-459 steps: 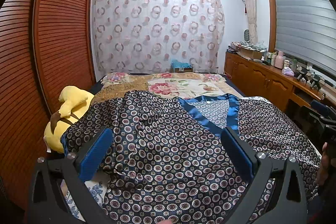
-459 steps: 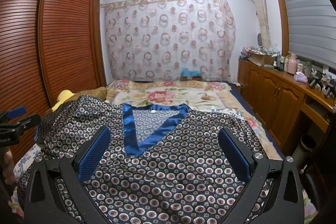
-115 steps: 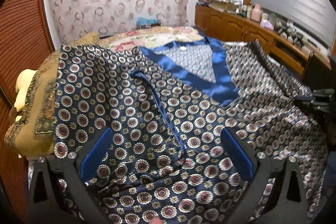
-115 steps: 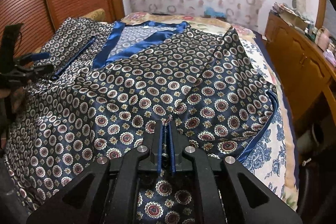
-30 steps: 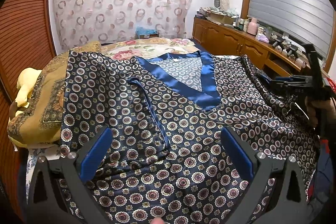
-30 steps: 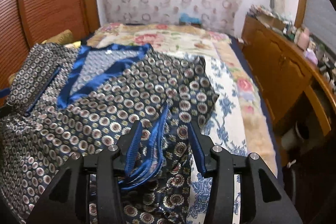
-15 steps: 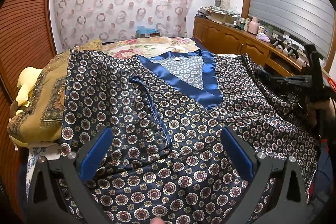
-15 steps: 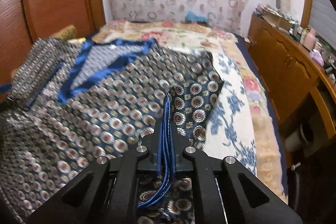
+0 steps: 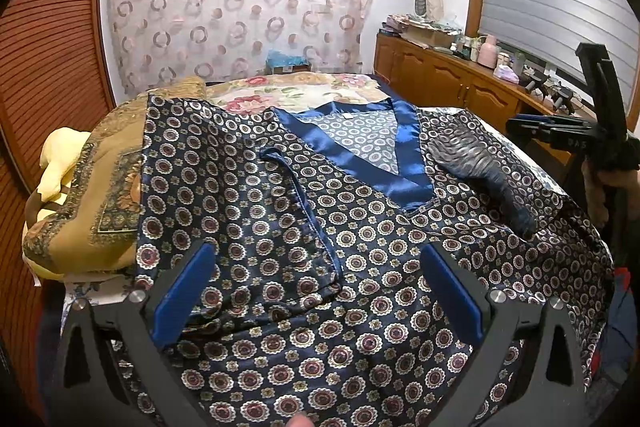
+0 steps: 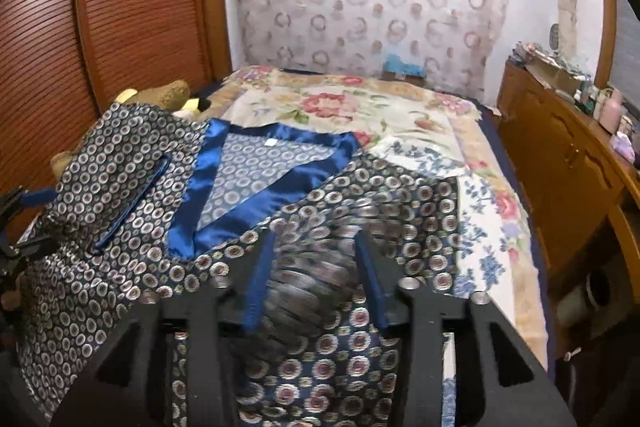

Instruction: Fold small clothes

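Note:
A navy satin top (image 9: pixel 320 247) with a medallion print and a blue V-neck band (image 9: pixel 352 163) lies face up on the bed. Its left sleeve (image 9: pixel 280 227) is folded in over the chest. My left gripper (image 9: pixel 316 299) is open and empty above the top's lower half. My right gripper (image 10: pixel 312 275) is open; the right sleeve (image 10: pixel 312 279) is blurred between its fingers and falls over the chest. In the left wrist view this sleeve (image 9: pixel 480 171) lies across the right chest, and the right gripper (image 9: pixel 560 131) hovers at the right.
The bed has a floral cover (image 10: pixel 360 107). A mustard blanket (image 9: pixel 100 195) and a yellow plush toy (image 9: pixel 56 163) lie at the bed's left edge. A louvred wooden wardrobe (image 10: pixel 120 7) stands left. A wooden cabinet (image 10: pixel 560 155) with bottles runs along the right.
My right gripper has carried the right sleeve inward over the chest and has opened, letting it go. The left gripper has stayed still and open.

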Demonstrator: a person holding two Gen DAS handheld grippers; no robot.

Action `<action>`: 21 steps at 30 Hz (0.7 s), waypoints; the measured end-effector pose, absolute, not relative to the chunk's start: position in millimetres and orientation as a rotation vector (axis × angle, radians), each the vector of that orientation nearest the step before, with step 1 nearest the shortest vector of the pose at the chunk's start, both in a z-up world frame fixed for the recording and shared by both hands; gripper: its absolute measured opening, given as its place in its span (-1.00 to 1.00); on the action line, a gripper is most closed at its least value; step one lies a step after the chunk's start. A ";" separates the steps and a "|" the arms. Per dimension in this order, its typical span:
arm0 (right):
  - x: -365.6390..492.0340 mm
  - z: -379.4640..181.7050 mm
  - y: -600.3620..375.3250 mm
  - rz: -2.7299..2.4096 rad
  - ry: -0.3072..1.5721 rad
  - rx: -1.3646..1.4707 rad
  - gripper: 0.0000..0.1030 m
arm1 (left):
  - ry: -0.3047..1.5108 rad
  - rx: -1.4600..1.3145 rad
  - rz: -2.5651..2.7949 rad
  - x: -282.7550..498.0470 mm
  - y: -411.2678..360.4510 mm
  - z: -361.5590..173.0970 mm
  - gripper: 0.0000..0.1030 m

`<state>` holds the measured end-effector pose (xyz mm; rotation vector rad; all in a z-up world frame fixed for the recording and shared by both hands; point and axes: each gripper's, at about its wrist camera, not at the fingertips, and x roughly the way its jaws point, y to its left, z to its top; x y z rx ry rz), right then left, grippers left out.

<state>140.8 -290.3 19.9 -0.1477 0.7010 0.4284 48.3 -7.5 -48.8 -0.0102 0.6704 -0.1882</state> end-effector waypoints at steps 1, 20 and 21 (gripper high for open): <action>141.7 19.5 -293.5 0.415 0.702 -0.149 -0.10 | 0.668 -0.014 -0.185 48.6 -5.6 -48.5 1.00; 172.9 -44.7 -351.1 0.321 0.916 -0.202 -0.63 | 0.649 -0.057 -0.059 63.6 54.6 -43.8 1.00; 172.3 -44.1 -350.3 0.318 0.910 -0.226 -0.73 | 0.649 -0.057 -0.056 63.7 55.9 -44.1 1.00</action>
